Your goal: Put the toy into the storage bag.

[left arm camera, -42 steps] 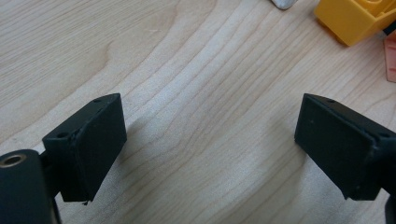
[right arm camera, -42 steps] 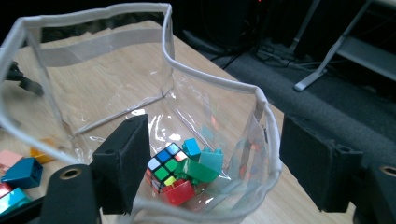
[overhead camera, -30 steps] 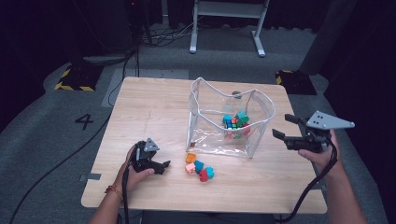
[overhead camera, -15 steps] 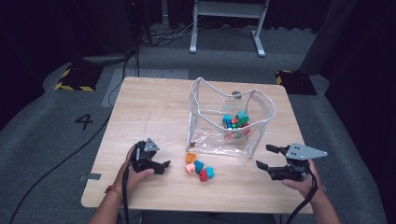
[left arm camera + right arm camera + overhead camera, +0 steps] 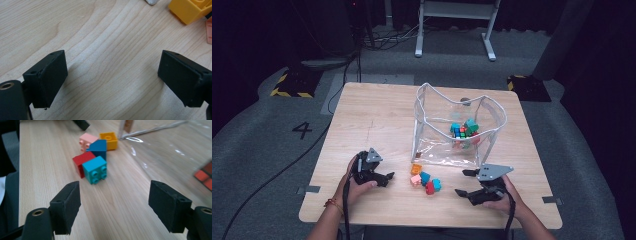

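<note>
A small heap of loose toy bricks (image 5: 424,180) lies on the wooden table (image 5: 377,115), just in front of a clear plastic bag (image 5: 432,125). More bricks (image 5: 464,130) sit inside that bag. My left gripper (image 5: 388,179) rests on the table left of the heap, open and holding nothing (image 5: 112,57). A yellow brick (image 5: 190,8) lies just beyond its jaws. Right of the heap, low over the table, my right gripper (image 5: 463,183) is open and faces the bricks (image 5: 113,187). The teal brick (image 5: 96,170) and red brick (image 5: 81,161) lie nearest to it, and nothing sits between its jaws.
The bag stands open-topped with a white rim (image 5: 462,100) at the table's middle right. Its clear wall (image 5: 175,147) lies close on the right gripper's right side. A blue (image 5: 100,147), a pink (image 5: 87,140) and a yellow brick (image 5: 108,138) lie behind the teal one. Dark floor surrounds the table.
My right gripper has come down and leftward, from beside the bag to low over the table near the loose bricks. The left gripper has stayed where it was.
</note>
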### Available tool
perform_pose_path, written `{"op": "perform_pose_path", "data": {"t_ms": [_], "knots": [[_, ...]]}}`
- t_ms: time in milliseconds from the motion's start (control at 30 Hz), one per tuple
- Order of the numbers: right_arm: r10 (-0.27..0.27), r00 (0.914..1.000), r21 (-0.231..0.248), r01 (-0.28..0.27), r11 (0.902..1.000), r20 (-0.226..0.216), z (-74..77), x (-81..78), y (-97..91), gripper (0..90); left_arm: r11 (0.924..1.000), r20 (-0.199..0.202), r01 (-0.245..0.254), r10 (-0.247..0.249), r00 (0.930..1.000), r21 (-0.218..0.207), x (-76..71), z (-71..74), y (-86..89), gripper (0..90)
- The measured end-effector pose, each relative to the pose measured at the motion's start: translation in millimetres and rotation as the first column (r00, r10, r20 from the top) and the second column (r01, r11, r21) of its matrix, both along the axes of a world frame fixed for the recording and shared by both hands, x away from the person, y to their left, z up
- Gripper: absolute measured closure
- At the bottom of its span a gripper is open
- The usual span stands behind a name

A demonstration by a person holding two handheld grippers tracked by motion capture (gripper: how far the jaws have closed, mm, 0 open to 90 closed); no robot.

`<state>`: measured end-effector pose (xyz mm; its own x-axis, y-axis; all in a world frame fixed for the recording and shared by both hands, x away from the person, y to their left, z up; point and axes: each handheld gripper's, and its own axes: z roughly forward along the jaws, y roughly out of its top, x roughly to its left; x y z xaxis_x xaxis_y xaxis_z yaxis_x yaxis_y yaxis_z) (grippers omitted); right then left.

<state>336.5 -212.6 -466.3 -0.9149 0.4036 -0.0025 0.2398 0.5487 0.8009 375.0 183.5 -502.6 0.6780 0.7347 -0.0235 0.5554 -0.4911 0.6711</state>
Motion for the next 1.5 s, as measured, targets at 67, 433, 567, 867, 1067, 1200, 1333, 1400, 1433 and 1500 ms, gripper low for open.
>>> {"op": "perform_pose_path", "data": {"t_ms": [67,433,567,867,1067,1200,1333,1400,1433,1500], "knots": [[0.034,0.9994,-0.015,-0.034,0.9993,-0.005,-2.9,4.9,11.0,26.9,1.0,0.001,0.0,0.0,1.0,0.0,0.0,-0.1,0.0,9.2],[0.157,0.9872,-0.089,-0.159,0.9832,-0.029,-15.4,22.4,49.3,34.0,1.0,-0.001,0.001,-0.001,1.0,0.001,0.0,0.1,0.1,9.2],[0.18,0.9829,-0.116,-0.183,0.9761,-0.038,-19.5,28.2,55.5,35.8,1.0,0.001,0.0,0.0,1.0,0.001,0.0,-0.1,-0.1,9.2],[0.215,0.975,-0.113,-0.22,0.9689,-0.056,-23.9,28.3,61.4,55.1,1.0,-0.001,0.001,-0.001,1.0,0.002,0.0,0.1,0.1,9.2],[0.191,0.981,-0.063,-0.193,0.9792,-0.034,-19.7,27.3,53.2,55.4,1.0,-0.001,0.001,-0.001,1.0,0.0,0.0,0.1,0.1,9.2],[0.165,0.9862,-0.071,-0.165,0.9837,-0.005,-11.6,23.5,39.2,55.4,1.0,0.0,0.0,0.0,1.0,0.0,0.0,0.0,0.0,9.2],[0.114,0.9934,-0.086,-0.112,0.9899,0.014,-4.5,21.9,16.8,55.4,1.0,0.001,0.0,0.0,1.0,0.001,-0.1,0.0,-0.1,9.2],[0.07,0.9975,-0.078,-0.069,0.9946,0.012,-0.4,22.0,4.5,55.4,1.0,-0.001,0.0,0.0,1.0,0.001,-0.1,0.1,0.0,9.2],[0.042,0.999,-0.081,-0.041,0.9959,0.015,2.6,22.0,-2.2,55.4,1.0,0.0,0.0,0.0,1.0,0.0,-0.1,0.1,0.0,9.2],[-0.006,0.9996,-0.076,0.008,0.9971,0.029,7.7,21.3,-15.1,55.4,1.0,0.001,-0.001,0.001,1.0,0.001,-0.1,0.0,0.0,9.2]]}}
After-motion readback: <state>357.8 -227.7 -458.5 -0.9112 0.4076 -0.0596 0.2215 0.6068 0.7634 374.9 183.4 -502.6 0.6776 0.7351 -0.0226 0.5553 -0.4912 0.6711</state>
